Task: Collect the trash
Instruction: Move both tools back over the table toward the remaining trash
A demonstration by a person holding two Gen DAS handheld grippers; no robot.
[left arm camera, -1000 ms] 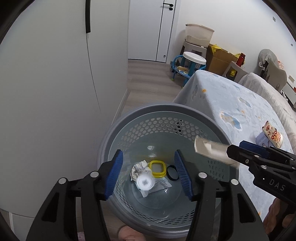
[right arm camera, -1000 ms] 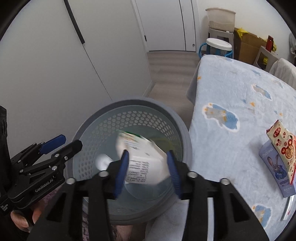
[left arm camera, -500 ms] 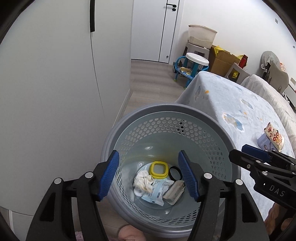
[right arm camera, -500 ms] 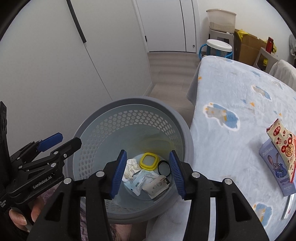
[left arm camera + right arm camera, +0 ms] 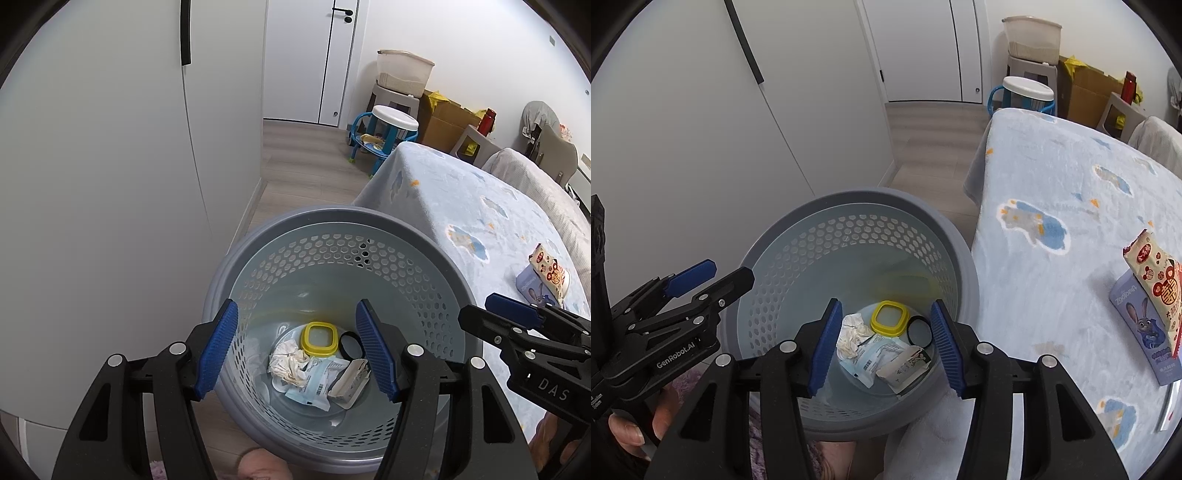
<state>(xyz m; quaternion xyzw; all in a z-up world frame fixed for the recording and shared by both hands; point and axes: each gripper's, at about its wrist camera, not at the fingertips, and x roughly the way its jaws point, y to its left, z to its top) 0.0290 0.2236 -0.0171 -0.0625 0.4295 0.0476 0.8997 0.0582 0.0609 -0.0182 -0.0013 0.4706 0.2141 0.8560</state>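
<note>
Both wrist views look down into a grey perforated bin point(image 5: 436, 266) point(image 5: 798, 236) standing on the wood floor point(image 5: 306, 162) between a white wardrobe point(image 5: 110, 166) on the left and a bed with a pale blue cartoon blanket point(image 5: 472, 206) point(image 5: 1052, 177) on the right. The left tongs point(image 5: 297, 349) are released, blue pads spread wide over the bin mouth with nothing between them. The right tongs point(image 5: 884, 341) are likewise released and hold nothing. At the bin bottom lies the collected trash: a crumpled white tissue point(image 5: 288, 363) point(image 5: 851, 334), a yellow-rimmed lid point(image 5: 319, 338) point(image 5: 889, 317), a black ring point(image 5: 351, 344) point(image 5: 919, 330), a pale blue printed sachet point(image 5: 314, 382) point(image 5: 875, 352) and a flattened small carton point(image 5: 349, 378) point(image 5: 905, 365), all clustered and partly overlapping. On the bed at the right edge, well apart from the bin, 2 items lie: a red-and-cream snack packet point(image 5: 550, 271) point(image 5: 1156, 288) resting over a blue box with a rabbit character point(image 5: 532, 290) point(image 5: 1145, 325); beside the box a thin shiny strip, possibly a wrapper, is too cropped to identify. At the far end of the room stand a blue stool point(image 5: 391, 129), cardboard boxes point(image 5: 447, 122) and a beige tub point(image 5: 404, 72).
</note>
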